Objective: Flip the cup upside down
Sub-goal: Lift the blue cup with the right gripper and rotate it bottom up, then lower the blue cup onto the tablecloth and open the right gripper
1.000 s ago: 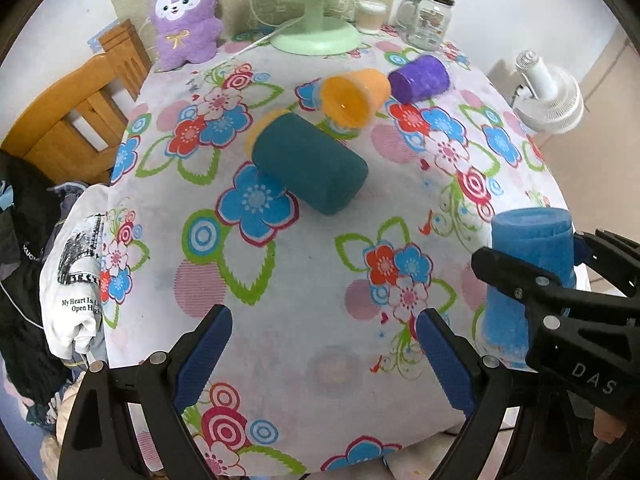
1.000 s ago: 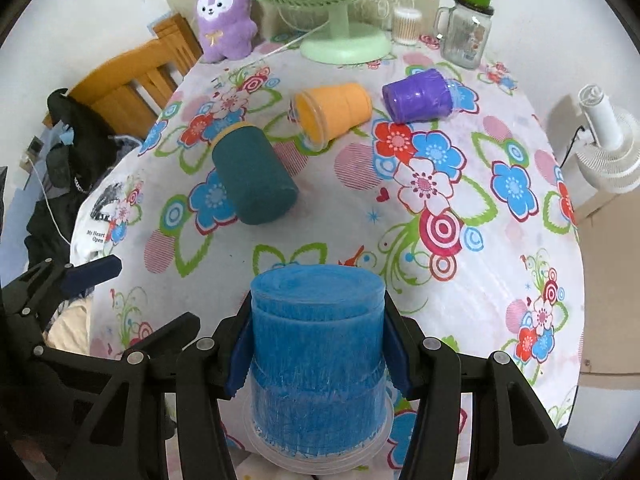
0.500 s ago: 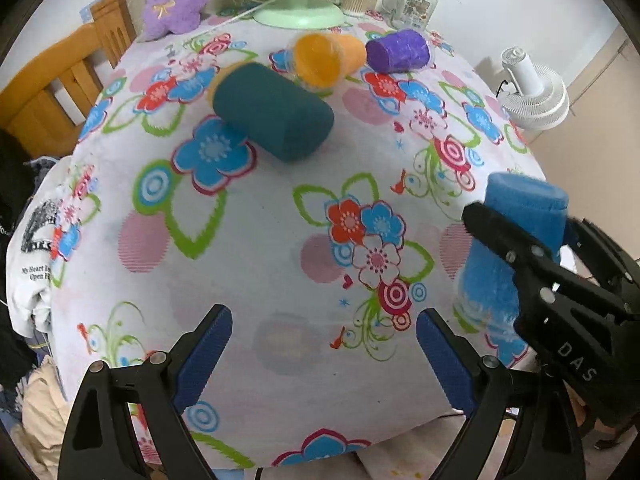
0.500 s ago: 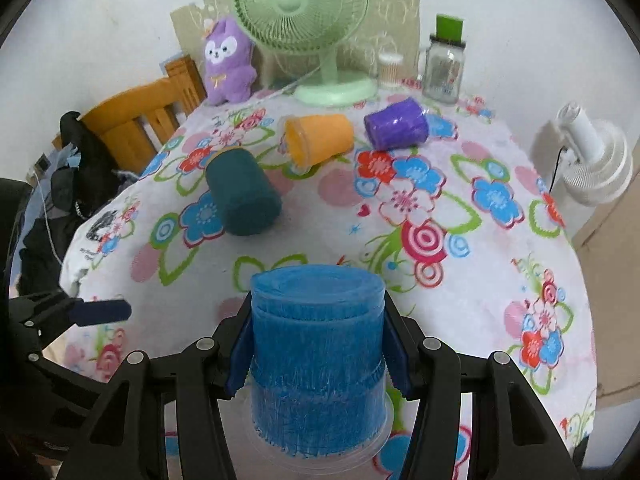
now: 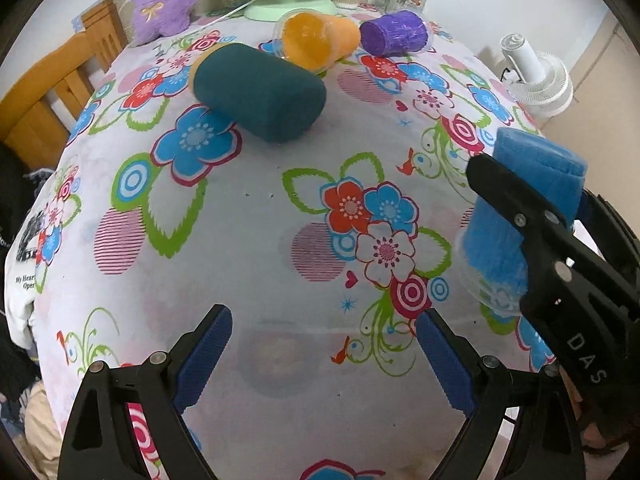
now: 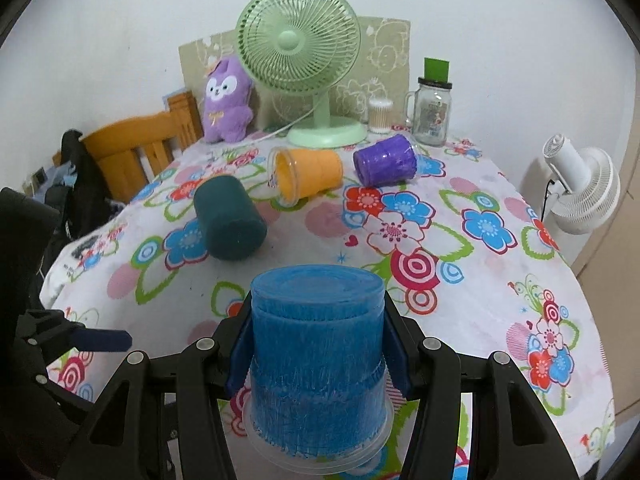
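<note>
— Where's the blue cup (image 6: 318,356) now?

— Clamped in the right gripper (image 6: 318,344), one blue pad pressed on each side of its wall. It's already mouth down, closed base on top, clear rim at the bottom. It sits nearer the table's front edge than the dark green cup (image 6: 230,222), well apart from it. Whether the rim touches the flowered tablecloth (image 5: 256,240) I can't tell.

— And the other hand?

— The left gripper (image 5: 322,354) has its fingers spread wide with nothing between them, over bare cloth just on the near side of the dark green cup.

— So what would you tell them?

— I'd say the turn itself looks done; what's left is the set-down. Lower it straight until the whole rim sits flat, then ease the pads apart evenly so neither side drags it over. The cloth looks soft and a bit rumpled, so a tilted landing could tip it.

— Anything in the way?

— Not close. The dark green cup lies on its side, with the orange cup (image 6: 308,174) and purple cup (image 6: 386,160) lying beyond it, toward the green fan (image 6: 298,40). I'd draw the gripper back along its own line, away from the dark green cup.
</note>
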Action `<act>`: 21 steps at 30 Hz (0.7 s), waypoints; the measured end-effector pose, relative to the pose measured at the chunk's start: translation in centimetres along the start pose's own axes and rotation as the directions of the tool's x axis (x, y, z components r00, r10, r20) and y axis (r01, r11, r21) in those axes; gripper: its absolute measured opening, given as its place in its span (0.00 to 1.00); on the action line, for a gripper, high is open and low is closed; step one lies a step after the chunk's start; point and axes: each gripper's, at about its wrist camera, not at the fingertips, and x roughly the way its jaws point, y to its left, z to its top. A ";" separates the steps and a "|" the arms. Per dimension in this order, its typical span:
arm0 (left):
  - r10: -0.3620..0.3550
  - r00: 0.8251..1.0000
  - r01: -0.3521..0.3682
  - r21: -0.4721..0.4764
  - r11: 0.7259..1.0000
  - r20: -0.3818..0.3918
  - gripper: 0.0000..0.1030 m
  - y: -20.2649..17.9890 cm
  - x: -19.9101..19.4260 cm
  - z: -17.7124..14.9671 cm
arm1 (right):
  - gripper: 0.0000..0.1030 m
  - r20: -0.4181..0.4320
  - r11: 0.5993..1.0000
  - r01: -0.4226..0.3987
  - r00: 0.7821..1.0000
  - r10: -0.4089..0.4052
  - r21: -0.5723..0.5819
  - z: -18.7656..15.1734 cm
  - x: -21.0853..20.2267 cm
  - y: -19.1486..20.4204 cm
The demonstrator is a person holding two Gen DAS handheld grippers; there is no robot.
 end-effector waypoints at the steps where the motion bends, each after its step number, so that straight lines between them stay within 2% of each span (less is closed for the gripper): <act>1: 0.001 1.000 -0.001 0.003 1.000 0.001 0.92 0.0 0.1 0.0 | 0.57 0.013 1.000 0.003 1.000 -0.003 0.002 -0.1 0.1 0.0; 5: 0.003 1.000 -0.003 0.009 1.000 0.007 0.92 0.1 0.6 0.0 | 0.57 0.053 1.000 0.010 0.999 -0.011 0.014 -0.5 0.4 0.1; 10: 0.008 1.000 -0.008 0.018 1.000 0.005 0.92 0.3 1.1 -0.2 | 0.57 0.056 1.000 -0.002 0.998 0.001 0.020 -1.1 1.3 0.2; 16: 0.012 1.000 -0.012 0.036 0.999 0.004 0.92 0.4 1.6 -0.6 | 0.57 0.120 1.000 -0.013 0.993 0.010 0.026 -2.3 0.8 0.3; 19: 0.020 1.000 -0.020 0.050 0.999 0.013 0.92 0.3 1.8 -0.9 | 0.59 0.121 1.000 -0.015 0.993 0.012 0.025 -2.7 0.6 0.4; 21: 0.030 0.999 -0.031 0.067 0.997 0.014 0.93 0.1 1.8 -1.1 | 0.67 0.093 0.999 -0.034 0.995 0.030 0.038 -2.9 0.6 0.2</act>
